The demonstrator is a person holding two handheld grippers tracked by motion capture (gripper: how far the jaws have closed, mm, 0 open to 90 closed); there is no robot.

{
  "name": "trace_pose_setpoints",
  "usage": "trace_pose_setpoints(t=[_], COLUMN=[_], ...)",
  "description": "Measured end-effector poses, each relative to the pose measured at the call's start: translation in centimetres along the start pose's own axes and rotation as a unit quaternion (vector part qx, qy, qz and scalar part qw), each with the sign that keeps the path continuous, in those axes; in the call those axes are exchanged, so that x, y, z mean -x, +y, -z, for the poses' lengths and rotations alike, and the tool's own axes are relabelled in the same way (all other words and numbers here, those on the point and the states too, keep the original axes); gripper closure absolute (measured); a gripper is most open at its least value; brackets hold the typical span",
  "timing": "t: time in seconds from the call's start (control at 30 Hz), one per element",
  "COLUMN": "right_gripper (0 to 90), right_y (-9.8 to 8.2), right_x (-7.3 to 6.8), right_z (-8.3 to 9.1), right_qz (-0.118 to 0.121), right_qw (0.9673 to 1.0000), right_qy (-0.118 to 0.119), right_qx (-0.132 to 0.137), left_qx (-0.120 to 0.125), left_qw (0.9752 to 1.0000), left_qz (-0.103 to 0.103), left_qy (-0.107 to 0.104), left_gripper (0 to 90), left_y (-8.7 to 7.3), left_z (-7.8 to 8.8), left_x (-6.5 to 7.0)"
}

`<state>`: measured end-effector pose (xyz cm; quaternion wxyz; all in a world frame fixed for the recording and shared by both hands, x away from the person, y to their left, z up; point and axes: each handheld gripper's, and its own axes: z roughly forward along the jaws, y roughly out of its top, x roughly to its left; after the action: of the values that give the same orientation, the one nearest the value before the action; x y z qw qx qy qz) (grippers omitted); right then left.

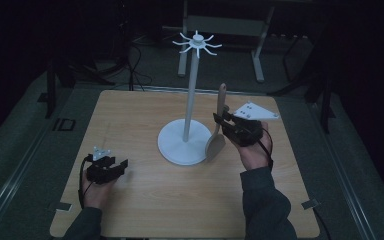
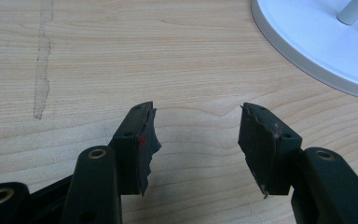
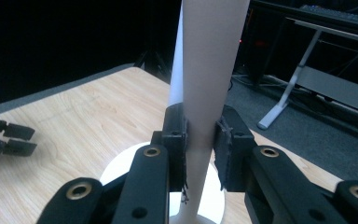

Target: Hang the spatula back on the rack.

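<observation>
Standing nearly upright beside the white stand's (image 1: 192,95) round base, the pale wooden spoon (image 1: 218,127) is pinched at its handle between the fingers of the right gripper (image 1: 221,121), bowl down. The stand's pole rises just left of it. The left gripper (image 1: 111,168) rests on the light wood table (image 1: 140,195), fingers apart and empty. Dark floor and desk legs lie beyond.
</observation>
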<state>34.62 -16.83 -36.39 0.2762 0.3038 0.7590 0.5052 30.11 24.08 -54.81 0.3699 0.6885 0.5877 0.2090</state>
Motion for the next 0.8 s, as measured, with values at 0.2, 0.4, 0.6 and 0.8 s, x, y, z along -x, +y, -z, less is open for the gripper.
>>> trace_pose_setpoints(t=[0.2, 0.4, 0.6, 0.8], right_gripper=[75.6, 75.5, 75.6, 75.6], right_y=[0.7, 1.2, 1.6, 2.1], right_x=[0.0, 0.0, 0.0, 0.1], right_z=[0.0, 0.0, -0.1, -0.2], right_qz=[0.001, 0.000, -0.001, -0.004], right_qw=[1.0000, 0.9999, 0.9999, 0.9998], right_qy=[-0.002, -0.004, -0.004, -0.006], right_qx=[0.006, 0.013, 0.016, 0.019], left_qx=[-0.001, 0.000, 0.000, 0.000], left_qw=[1.0000, 1.0000, 1.0000, 1.0000], left_qz=[0.000, 0.000, 0.000, 0.000], left_qy=[0.000, 0.000, 0.000, 0.000], left_gripper=[46.1, 46.1, 46.1, 46.1], left_y=[0.0, 0.0, 0.0, 0.0], left_z=[0.0, 0.0, 0.0, 0.0], left_x=[0.0, 0.0, 0.0, 0.0])
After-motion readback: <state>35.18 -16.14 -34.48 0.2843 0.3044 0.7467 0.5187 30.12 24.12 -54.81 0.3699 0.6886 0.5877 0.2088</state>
